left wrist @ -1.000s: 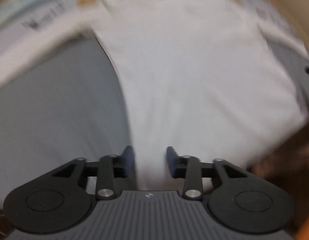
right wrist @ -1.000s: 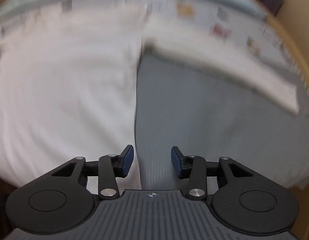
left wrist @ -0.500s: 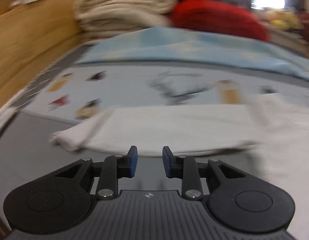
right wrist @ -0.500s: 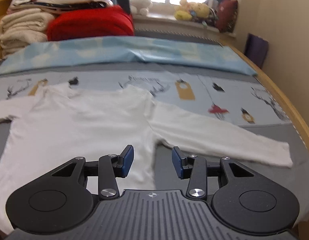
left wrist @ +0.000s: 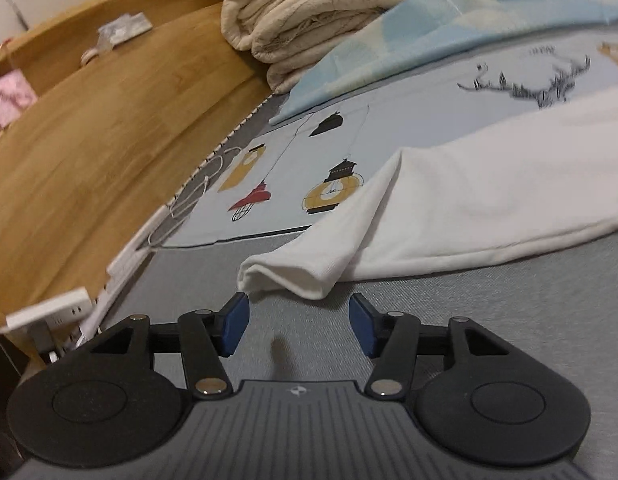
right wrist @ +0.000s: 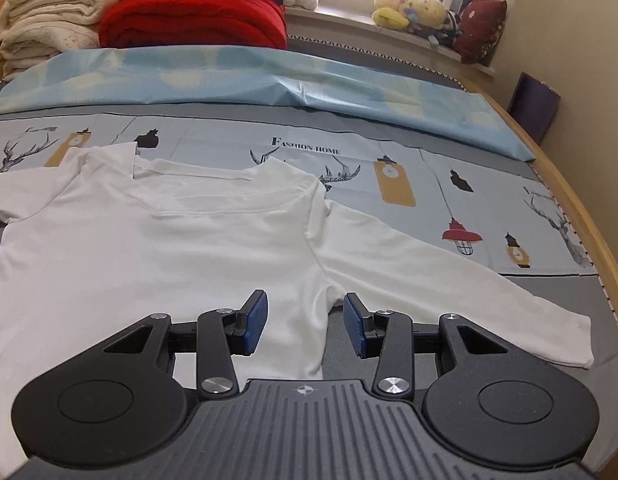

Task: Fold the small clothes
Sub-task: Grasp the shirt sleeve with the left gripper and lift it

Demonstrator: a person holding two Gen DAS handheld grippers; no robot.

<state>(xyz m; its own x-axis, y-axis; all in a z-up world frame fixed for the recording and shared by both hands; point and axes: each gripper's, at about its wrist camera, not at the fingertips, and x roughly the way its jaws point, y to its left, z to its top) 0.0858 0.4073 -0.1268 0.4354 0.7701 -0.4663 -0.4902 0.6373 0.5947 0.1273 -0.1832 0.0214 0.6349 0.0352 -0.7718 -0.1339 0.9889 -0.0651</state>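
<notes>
A small white long-sleeved shirt (right wrist: 157,248) lies flat on the bed, collar away from me, both sleeves spread out. In the left wrist view its left sleeve (left wrist: 469,208) runs across the grey sheet, and the cuff (left wrist: 285,274) lies just ahead of my left gripper (left wrist: 297,322), which is open, empty and low over the sheet. My right gripper (right wrist: 305,322) is open and empty, hovering over the shirt's right side seam below the armpit. The right sleeve (right wrist: 449,280) stretches out to the right.
A patterned light-blue sheet (right wrist: 389,160) and a folded blue cover (right wrist: 269,80) lie behind the shirt. Folded cream blankets (left wrist: 309,12) and a red blanket (right wrist: 193,16) are stacked at the back. A wooden bed rail (left wrist: 89,128) runs along the left, another (right wrist: 581,208) along the right.
Both grippers swung up from looking down at the shirt to looking across the bed. The left one moved left to the sleeve cuff and its jaws opened wider.
</notes>
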